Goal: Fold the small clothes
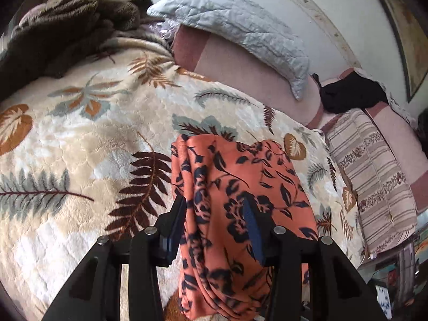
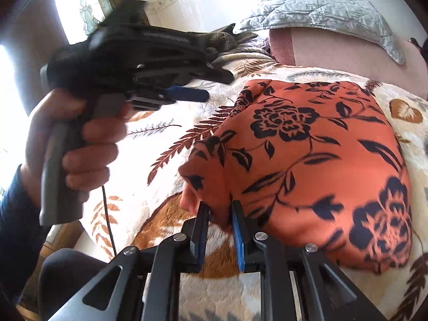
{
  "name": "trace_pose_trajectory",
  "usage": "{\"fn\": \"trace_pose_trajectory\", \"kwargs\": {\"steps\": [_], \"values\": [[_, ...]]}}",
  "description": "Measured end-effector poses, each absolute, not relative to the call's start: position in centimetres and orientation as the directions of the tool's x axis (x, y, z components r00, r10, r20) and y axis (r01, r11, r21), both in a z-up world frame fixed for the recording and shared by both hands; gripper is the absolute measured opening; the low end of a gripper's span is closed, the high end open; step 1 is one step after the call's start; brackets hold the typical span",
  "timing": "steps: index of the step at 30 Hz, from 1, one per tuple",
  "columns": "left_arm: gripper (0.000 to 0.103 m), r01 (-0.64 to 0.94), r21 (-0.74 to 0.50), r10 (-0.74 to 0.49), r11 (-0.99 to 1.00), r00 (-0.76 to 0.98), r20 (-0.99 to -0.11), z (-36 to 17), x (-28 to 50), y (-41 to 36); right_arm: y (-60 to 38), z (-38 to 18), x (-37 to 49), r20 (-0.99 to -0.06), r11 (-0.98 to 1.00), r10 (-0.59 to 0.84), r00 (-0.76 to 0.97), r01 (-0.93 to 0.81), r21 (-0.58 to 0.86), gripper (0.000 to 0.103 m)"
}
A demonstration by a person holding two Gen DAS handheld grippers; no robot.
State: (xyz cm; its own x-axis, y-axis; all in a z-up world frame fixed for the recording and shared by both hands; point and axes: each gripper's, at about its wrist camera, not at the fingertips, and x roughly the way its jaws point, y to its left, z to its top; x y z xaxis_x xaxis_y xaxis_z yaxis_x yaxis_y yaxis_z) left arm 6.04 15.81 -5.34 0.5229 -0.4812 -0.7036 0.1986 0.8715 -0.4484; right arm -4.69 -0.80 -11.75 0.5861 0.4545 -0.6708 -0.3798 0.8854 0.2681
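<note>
An orange garment (image 1: 235, 176) printed with dark flowers lies folded on the leaf-patterned blanket (image 1: 80, 139). In the right wrist view the orange garment (image 2: 315, 155) fills the middle, and my right gripper (image 2: 220, 206) is shut on its near left corner, with the fabric pinched between the blue pads. My left gripper (image 2: 218, 85) hovers to the garment's upper left in a person's hand (image 2: 80, 149), jaws apart and empty. In its own view the left gripper (image 1: 214, 203) frames the garment below without touching it.
A grey quilted pillow (image 1: 240, 26) leans on the wall behind the bed. A brown fuzzy blanket (image 1: 61, 26) is heaped at the far left. A black garment (image 1: 350, 96) and a striped cushion (image 1: 374, 176) lie at the right. A cable (image 2: 107, 214) hangs under the left hand.
</note>
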Motion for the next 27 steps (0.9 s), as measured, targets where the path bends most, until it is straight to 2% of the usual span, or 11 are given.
{"fn": "trace_pose_trajectory", "kwargs": {"steps": [3,5,9,10,11,12,13,17,24,26,27], "values": [[0.045,0.216,-0.378,-0.435,0.900,0.467,-0.770,-7.2,3.6,14.4,-2.7,-11.4,-7.1,-0.652,0.880,0.473,0.592,-0.347,0.324,0.019],[0.040,0.157,-0.245,-0.290,0.957,0.431,-0.854,-9.8,3.0,14.2,-4.4,-11.3,-8.5,-0.653,0.879,0.477,0.589,-0.319,0.354,0.019],[0.041,0.113,-0.292,-0.311,0.950,0.464,-0.829,-9.3,1.5,15.7,-9.3,-10.2,-11.0,-0.634,0.877,0.469,0.615,-0.240,0.416,0.023],[0.040,0.113,-0.273,-0.293,0.955,0.494,-0.819,-8.4,1.0,15.6,-10.8,-9.8,-11.0,-0.624,0.869,0.473,0.622,-0.214,0.446,0.038],[0.040,0.117,-0.257,-0.280,0.959,0.524,-0.805,-7.5,0.6,15.3,-12.5,-9.7,-11.0,-0.615,0.859,0.474,0.630,-0.176,0.481,0.074],[0.040,0.130,-0.250,-0.279,0.960,0.547,-0.789,-6.7,0.2,14.8,-14.2,-9.5,-10.9,-0.605,0.848,0.469,0.643,-0.136,0.513,0.089],[0.040,0.148,-0.255,-0.293,0.956,0.565,-0.771,-6.0,0.0,14.2,-15.9,-9.4,-10.7,-0.581,0.832,0.463,0.669,-0.102,0.545,0.094],[0.050,0.203,-0.244,-0.317,0.948,0.634,-0.706,-4.8,0.1,10.8,-20.8,-10.8,-6.7,-0.528,0.694,0.570,0.630,-0.026,0.719,0.094],[0.054,0.131,-0.144,-0.193,0.981,0.569,-0.799,-10.4,3.0,8.6,-21.5,-16.6,3.5,-0.461,0.480,0.756,0.465,0.086,0.873,0.091],[0.054,0.136,-0.138,-0.192,0.981,0.576,-0.795,-10.6,3.0,8.8,-20.2,-17.0,4.6,-0.534,0.545,0.737,0.414,0.102,0.832,0.044],[0.054,0.133,-0.152,-0.201,0.979,0.573,-0.794,-10.5,3.0,9.0,-19.5,-15.6,4.4,-0.578,0.622,0.691,0.433,0.052,0.782,0.041]]}}
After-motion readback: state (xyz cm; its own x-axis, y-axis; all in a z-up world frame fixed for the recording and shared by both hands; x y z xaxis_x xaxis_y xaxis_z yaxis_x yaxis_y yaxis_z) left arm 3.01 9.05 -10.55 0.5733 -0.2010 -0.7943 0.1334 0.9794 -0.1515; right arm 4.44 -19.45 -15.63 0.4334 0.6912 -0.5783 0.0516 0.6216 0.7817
